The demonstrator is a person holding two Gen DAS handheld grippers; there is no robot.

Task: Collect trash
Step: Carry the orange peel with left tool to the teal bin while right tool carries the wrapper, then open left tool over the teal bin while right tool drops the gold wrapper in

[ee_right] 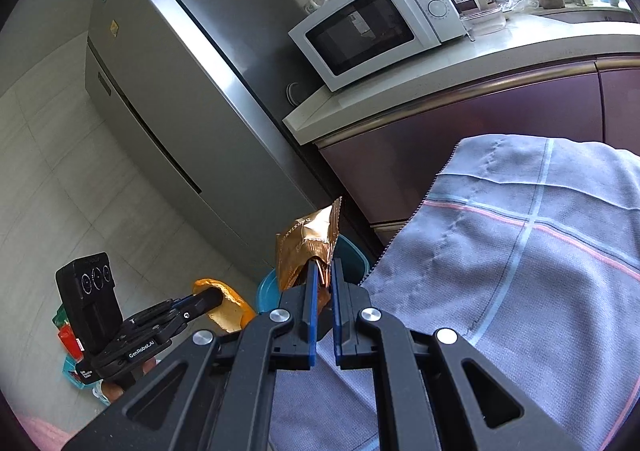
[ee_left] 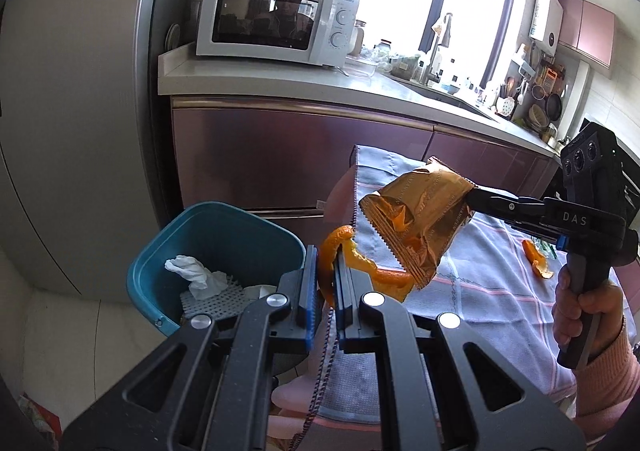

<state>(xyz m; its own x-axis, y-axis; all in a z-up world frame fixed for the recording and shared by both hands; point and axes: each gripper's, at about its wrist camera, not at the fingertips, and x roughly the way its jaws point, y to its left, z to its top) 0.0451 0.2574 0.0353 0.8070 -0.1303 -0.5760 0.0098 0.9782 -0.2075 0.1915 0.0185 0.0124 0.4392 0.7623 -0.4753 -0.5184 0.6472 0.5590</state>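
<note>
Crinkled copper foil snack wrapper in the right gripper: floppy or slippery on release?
The crinkled copper foil snack wrapper looks empty and creased, so probably light and floppy. Its glossy film may slip, yet the right gripper pinches one corner and it holds shape, so likely semi-stiff.

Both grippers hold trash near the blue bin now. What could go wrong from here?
1. The left gripper pinches only one narrow part of the orange peel; the rest hangs free and may tear off.
2. The right gripper holds the brown snack wrapper by one corner, above the checked tablecloth rather than the teal trash bin, so an early release would miss.
3. Another peel piece on the cloth could be forgotten.
</note>
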